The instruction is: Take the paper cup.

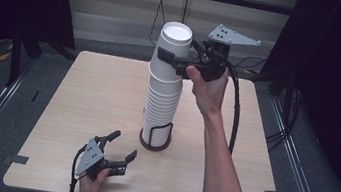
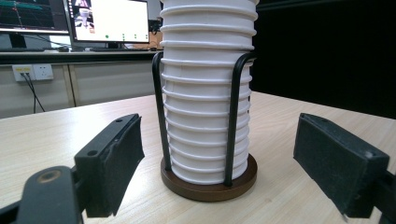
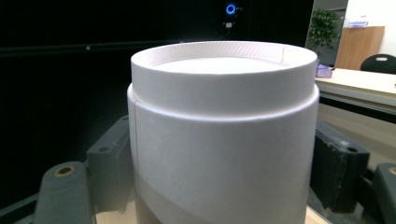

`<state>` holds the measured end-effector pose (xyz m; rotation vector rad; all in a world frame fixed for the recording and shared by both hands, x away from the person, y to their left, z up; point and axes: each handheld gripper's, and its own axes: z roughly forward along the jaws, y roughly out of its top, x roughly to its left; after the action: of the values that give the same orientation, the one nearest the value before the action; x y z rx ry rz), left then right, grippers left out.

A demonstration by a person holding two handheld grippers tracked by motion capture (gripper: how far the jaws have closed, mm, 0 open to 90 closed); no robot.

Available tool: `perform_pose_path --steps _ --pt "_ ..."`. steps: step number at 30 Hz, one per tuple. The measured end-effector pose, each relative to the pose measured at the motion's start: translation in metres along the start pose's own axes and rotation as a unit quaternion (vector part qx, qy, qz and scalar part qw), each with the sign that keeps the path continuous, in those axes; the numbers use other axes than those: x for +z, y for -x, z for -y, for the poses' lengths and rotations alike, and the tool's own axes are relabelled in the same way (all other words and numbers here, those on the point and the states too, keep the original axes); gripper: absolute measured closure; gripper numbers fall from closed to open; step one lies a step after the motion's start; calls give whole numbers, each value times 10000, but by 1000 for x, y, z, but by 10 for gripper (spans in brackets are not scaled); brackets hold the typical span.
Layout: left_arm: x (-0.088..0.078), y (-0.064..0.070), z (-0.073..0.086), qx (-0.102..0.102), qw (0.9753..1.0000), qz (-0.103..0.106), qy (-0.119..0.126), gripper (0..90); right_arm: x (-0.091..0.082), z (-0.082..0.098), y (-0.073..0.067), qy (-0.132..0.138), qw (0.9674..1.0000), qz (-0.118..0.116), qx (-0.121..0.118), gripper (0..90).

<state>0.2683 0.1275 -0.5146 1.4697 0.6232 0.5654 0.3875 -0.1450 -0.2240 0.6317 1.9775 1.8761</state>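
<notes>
A tall stack of white paper cups [image 1: 162, 102], bottoms up, stands in a black wire holder on a round brown base [image 1: 154, 144] at the middle of the wooden table [image 1: 83, 94]. My right gripper [image 1: 178, 52] is level at the top of the stack, shut on the topmost cup [image 1: 174, 43], which sits a little raised and tilted. In the right gripper view that cup [image 3: 222, 140] is clamped between both pads, gripper [image 3: 223, 161]. My left gripper [image 1: 123, 145] rests near the table's front edge, open, apart from the stack. Its view looks at the stack [image 2: 205, 93] and base [image 2: 210, 186], gripper [image 2: 219, 130].
Black frame posts and floor rails run along both sides of the table. Cables trail across the floor at the back right. Monitors [image 2: 107, 21] on a desk stand beyond the table in the left gripper view.
</notes>
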Motion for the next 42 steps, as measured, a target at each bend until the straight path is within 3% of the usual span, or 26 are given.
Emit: perform_pose_path --steps 19,42 --pt "0 0 0 25 10000 0 -18 155 -6 -17 0 397 9991 -77 89 218" --pt "0 0 0 22 10000 5 -19 156 -27 -25 2 966 9950 -126 210 218"
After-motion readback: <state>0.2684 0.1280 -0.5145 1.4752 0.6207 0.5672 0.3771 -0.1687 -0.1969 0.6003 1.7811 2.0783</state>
